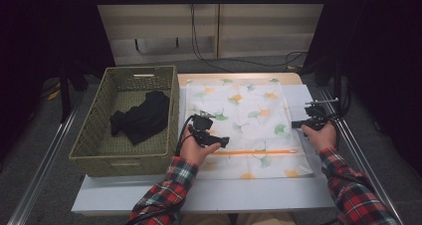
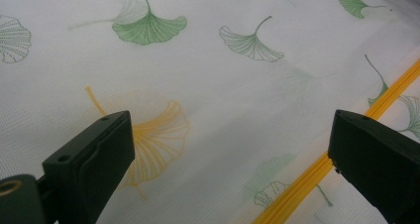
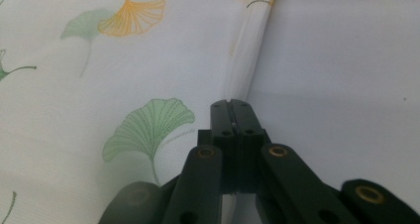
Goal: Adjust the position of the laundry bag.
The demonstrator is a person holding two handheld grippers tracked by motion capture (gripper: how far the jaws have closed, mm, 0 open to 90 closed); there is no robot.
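A white mesh bag (image 1: pixel 244 115) printed with green and orange ginkgo leaves lies flat on the table, an orange zipper (image 1: pixel 254 152) running across its near part. My left gripper (image 1: pixel 218 135) hovers over the bag's near left area; in the left gripper view its jaws stand wide open (image 2: pixel 230 135) above the fabric (image 2: pixel 223 85), with the zipper (image 2: pixel 307 177) near the right jaw. My right gripper (image 1: pixel 298 123) sits at the bag's right edge. In the right gripper view it (image 3: pixel 231 105) is shut, pinching the edge of the bag (image 3: pixel 59 85).
A woven basket (image 1: pixel 174 110) stands left of the bag and holds a black garment (image 1: pixel 142 118). The white tabletop (image 1: pixel 199 195) shows in front of the bag and to its right (image 3: pixel 346 75). Cables hang behind the table.
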